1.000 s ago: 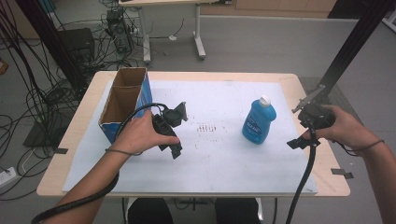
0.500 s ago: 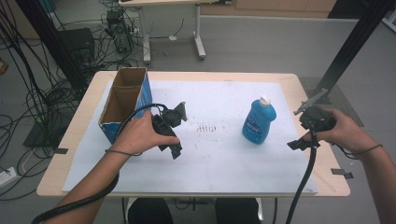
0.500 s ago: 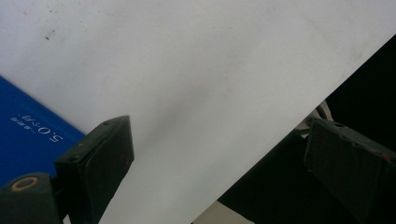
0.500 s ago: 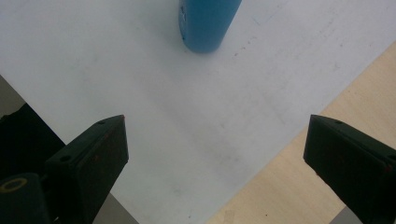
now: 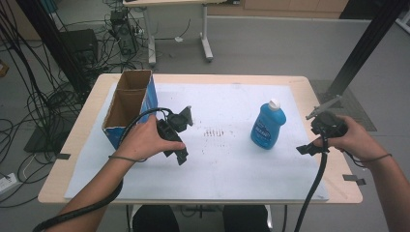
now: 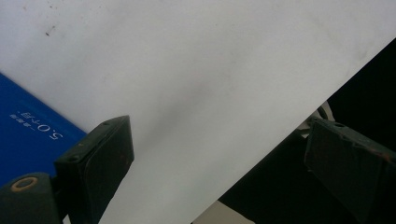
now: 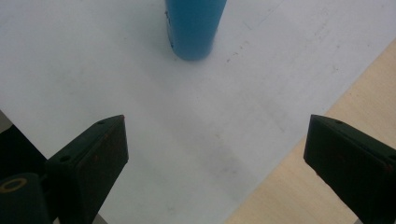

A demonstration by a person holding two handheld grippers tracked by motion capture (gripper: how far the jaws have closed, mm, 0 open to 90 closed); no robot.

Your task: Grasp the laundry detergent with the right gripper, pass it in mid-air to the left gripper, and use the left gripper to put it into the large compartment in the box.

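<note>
Bottle (image 5: 267, 126) first: it's a blue one with a white cap, standing upright on the white sheet (image 5: 227, 164) that covers most of the wooden table (image 5: 300, 83), over on the right half. In the right gripper view you get just its lower body (image 7: 194, 28) at the top of the picture, straight ahead and well apart from the jaws.

Right gripper (image 5: 316, 130) sits in the person's right hand (image 5: 353, 140) near the table's right edge, to the right of the bottle and not touching it. Its jaws are spread wide with nothing between them except white sheet and a strip of bare wood at the lower right.

Left gripper (image 5: 183, 135) is in the left hand (image 5: 142, 140), over the sheet just beside an open cardboard box (image 5: 129, 104) with blue sides that stands near the left edge. From the left gripper view its jaws are wide apart too and hold nothing; you can see a bit of the box's blue side (image 6: 28, 135) with some white print at the left, and the sheet's edge running diagonally with dark floor beyond.

Small patch of dark specks (image 5: 215, 133) on the sheet about midway between the box and the bottle. A black cable trails from each gripper back toward the person.
</note>
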